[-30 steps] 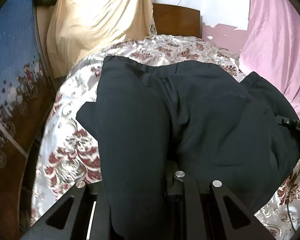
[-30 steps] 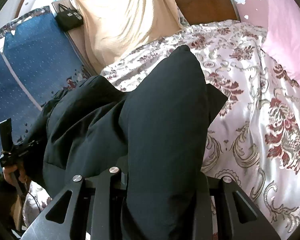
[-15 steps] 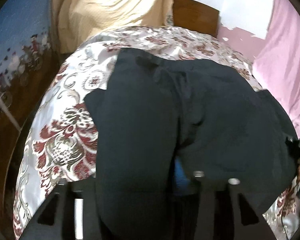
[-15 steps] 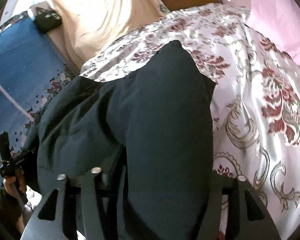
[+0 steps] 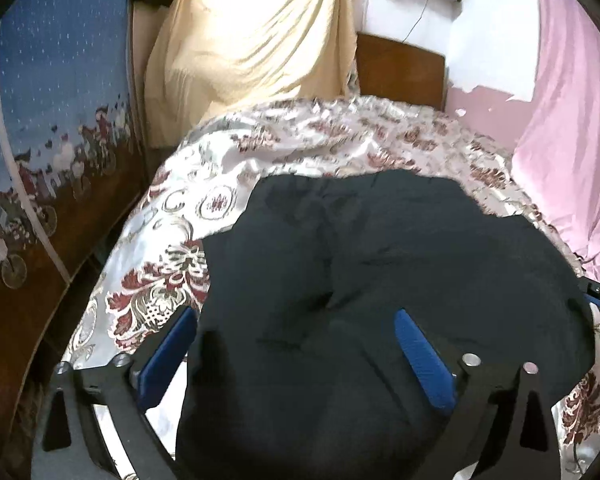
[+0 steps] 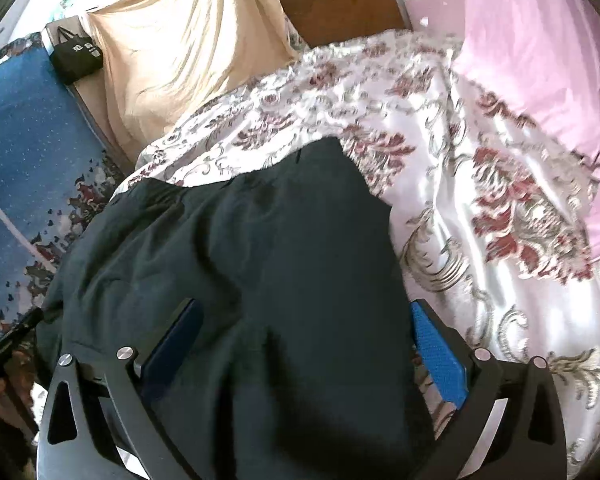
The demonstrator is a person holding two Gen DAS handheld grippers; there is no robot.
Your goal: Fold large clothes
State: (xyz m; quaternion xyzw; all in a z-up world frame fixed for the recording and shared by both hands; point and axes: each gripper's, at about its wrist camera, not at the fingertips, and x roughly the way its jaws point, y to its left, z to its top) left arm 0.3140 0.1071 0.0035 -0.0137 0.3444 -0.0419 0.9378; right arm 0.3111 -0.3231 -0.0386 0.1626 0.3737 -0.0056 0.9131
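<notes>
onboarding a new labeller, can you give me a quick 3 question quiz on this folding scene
1. True or false: the dark garment lies on the floral bedspread.
2. In the right wrist view, what lies to the right of the garment: A) pink sheet B) blue panel C) black bag?
3. Fill in: the blue pads of the left gripper stand ____ of the cloth, as do those of the right gripper.

Key: 1 true; 2 A; 3 clear, the jaws are opening with the garment between them.

both grippers' jaws opening, were clamped on dark garment [image 5: 380,280]; cloth now lies loose btwn them.
</notes>
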